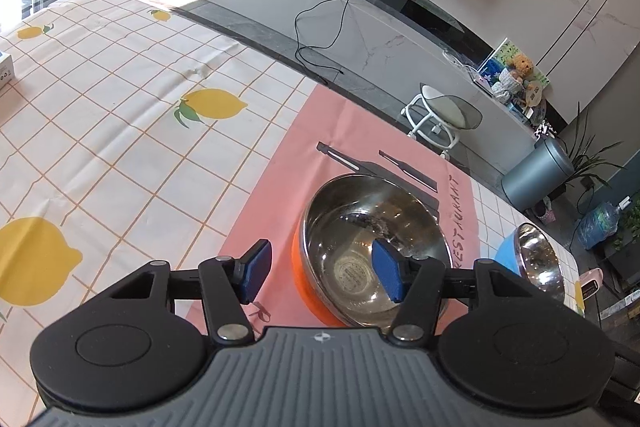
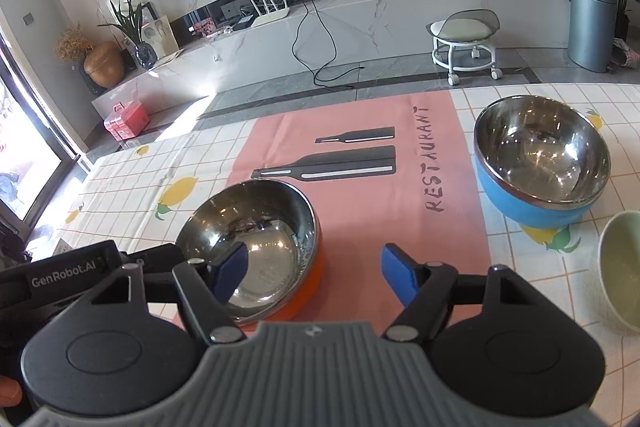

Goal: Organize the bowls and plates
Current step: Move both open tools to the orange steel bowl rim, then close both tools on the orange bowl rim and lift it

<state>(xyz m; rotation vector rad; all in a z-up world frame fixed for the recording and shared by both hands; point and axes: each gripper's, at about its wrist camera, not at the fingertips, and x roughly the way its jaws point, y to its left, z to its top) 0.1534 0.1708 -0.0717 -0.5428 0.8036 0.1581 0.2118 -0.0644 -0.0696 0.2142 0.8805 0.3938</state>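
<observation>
An orange bowl with a steel inside (image 1: pixel 360 247) (image 2: pixel 256 239) sits on the pink placemat (image 1: pixel 320 131) (image 2: pixel 360 195). A blue bowl with a steel inside (image 2: pixel 540 163) (image 1: pixel 532 259) stands on the lemon tablecloth to the right of the mat. A pale green bowl (image 2: pixel 620 267) shows at the right edge. My left gripper (image 1: pixel 320 273) is open and empty, with its right pad over the orange bowl's near rim. My right gripper (image 2: pixel 316 275) is open and empty, just right of the orange bowl, its left pad over the bowl's near side.
The lemon-print tablecloth (image 1: pixel 120 107) covers the table. A white box (image 1: pixel 4 71) lies at its far left edge. Beyond the table's far edge are a rolling stool (image 2: pixel 466 39), a grey bin (image 2: pixel 592 23) and a marble TV bench (image 2: pixel 360 15).
</observation>
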